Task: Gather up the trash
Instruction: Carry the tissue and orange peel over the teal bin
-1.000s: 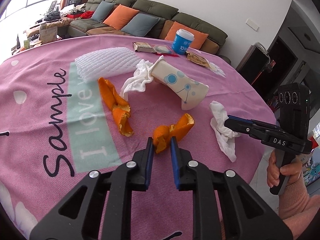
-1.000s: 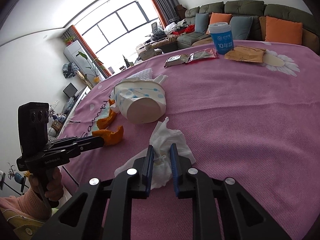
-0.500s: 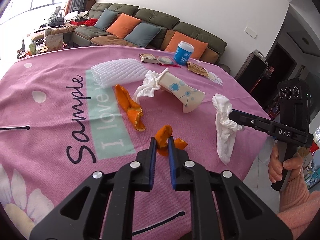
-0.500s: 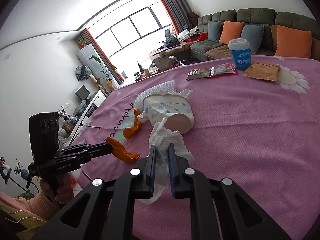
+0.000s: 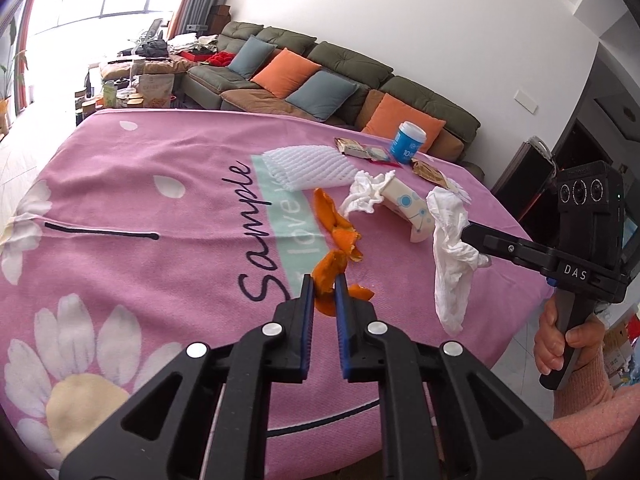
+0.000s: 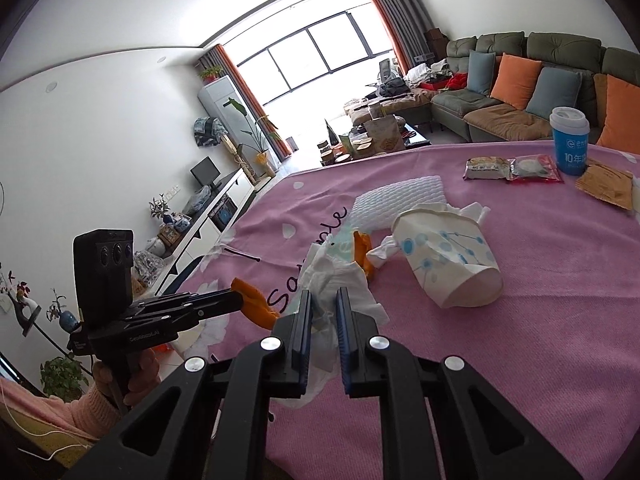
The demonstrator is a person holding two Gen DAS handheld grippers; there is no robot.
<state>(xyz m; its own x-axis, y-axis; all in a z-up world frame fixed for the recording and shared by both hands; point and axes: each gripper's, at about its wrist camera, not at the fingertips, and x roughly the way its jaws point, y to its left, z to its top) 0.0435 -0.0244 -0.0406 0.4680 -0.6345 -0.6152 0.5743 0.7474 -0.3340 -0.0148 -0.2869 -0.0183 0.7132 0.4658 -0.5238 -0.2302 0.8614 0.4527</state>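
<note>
My left gripper [image 5: 323, 280] is shut on a curled piece of orange peel [image 5: 329, 266], held off the pink tablecloth [image 5: 160, 184]. To its right, my right gripper [image 5: 466, 234] is shut on a crumpled white tissue [image 5: 452, 248] that hangs down from its fingers. In the right wrist view the tissue [image 6: 332, 276] bunches between the right gripper's [image 6: 323, 296] blue pads, and the left gripper [image 6: 236, 296] shows at the left with the peel [image 6: 256, 304]. On the cloth lie a second orange peel [image 5: 336, 222], a crushed paper cup [image 5: 408, 208] and another tissue [image 5: 362, 196].
A white foam net [image 5: 304, 168] lies past the peel. Snack wrappers [image 5: 360, 150], a blue lidded cup [image 5: 406, 142] and a brown packet [image 5: 430, 170] sit near the table's far edge. A sofa with cushions [image 5: 320, 80] stands behind. The table edge drops off at the right.
Both grippers closed on their pieces and lifted them off the cloth, drawing back toward me. The tissue now hangs free in the air; the peel has left the table.
</note>
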